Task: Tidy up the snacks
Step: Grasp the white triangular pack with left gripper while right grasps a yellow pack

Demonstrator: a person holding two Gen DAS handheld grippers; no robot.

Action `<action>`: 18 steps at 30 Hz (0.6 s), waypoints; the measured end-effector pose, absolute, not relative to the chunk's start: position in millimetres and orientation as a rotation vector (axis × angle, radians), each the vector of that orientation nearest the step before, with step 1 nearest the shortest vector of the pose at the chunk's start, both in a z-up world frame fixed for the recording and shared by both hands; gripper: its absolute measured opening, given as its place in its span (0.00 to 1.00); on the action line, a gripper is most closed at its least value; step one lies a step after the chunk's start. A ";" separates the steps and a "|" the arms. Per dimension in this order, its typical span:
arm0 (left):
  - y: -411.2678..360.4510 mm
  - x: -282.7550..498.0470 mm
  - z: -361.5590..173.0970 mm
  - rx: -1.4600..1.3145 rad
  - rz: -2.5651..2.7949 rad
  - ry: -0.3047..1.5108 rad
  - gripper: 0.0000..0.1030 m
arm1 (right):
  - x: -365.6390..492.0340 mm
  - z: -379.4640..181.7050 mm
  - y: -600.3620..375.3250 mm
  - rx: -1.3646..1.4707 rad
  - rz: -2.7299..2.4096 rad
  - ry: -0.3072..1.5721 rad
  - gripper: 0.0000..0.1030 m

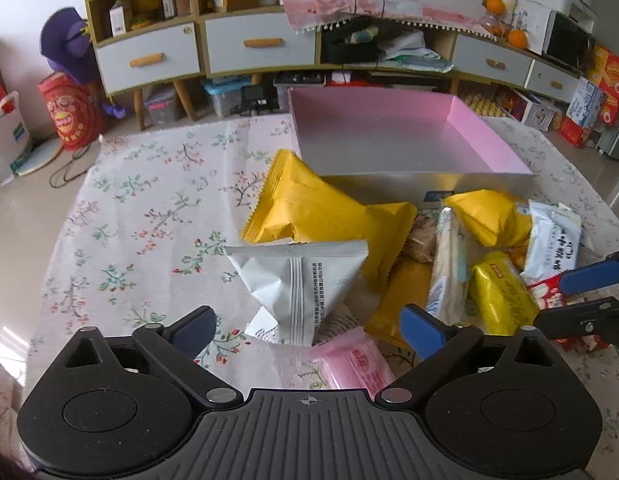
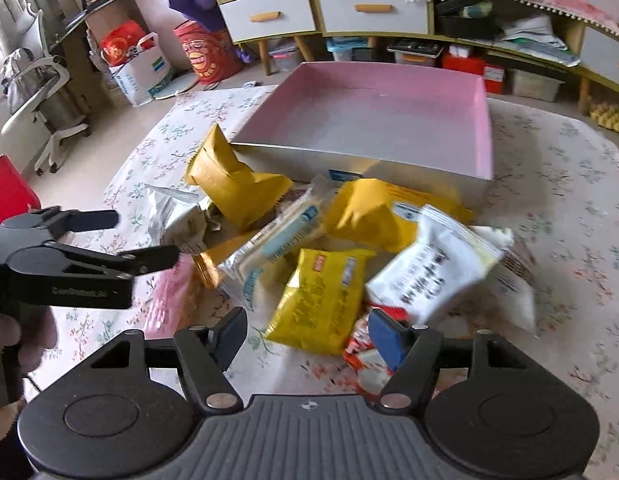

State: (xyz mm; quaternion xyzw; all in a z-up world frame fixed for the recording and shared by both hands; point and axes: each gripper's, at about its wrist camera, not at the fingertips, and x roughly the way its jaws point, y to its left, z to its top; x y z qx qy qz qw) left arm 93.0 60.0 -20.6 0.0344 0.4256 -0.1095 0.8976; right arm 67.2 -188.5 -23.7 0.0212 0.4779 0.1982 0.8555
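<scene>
A heap of snack packets lies on the flowered tablecloth in front of an empty pink box (image 1: 493, 136) (image 2: 484, 120). My left gripper (image 1: 309, 332) hangs open over a white packet (image 1: 301, 280) and a pink packet (image 1: 357, 360), with neither pad touching them. It also shows at the left of the right wrist view, left gripper (image 2: 133, 240). My right gripper (image 2: 309, 338) is open around the near end of a yellow packet (image 2: 321, 300); its right finger is beside a red-and-white packet (image 2: 361, 356). In the left wrist view the right gripper (image 1: 565, 298) enters from the right edge.
Larger yellow bags (image 1: 309, 204) (image 2: 233, 184) lean against the box's silver front wall. A white packet with dark print (image 2: 429, 264) and a long pale packet (image 2: 285, 232) lie in the heap. Behind the table stand drawer cabinets (image 1: 253, 44) and floor clutter; a hand (image 2: 25, 336) holds the left gripper.
</scene>
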 end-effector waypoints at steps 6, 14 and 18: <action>56.9 103.2 -28.2 0.078 -0.223 0.872 0.78 | 79.0 -36.8 -183.8 0.029 0.414 1.051 0.36; 58.8 116.7 -40.7 0.038 -0.194 0.889 0.50 | 91.5 -53.5 -189.0 0.069 0.390 1.106 0.32; 61.4 116.7 -39.1 0.035 -0.194 0.884 0.44 | 90.4 -53.1 -182.8 0.046 0.381 1.093 0.31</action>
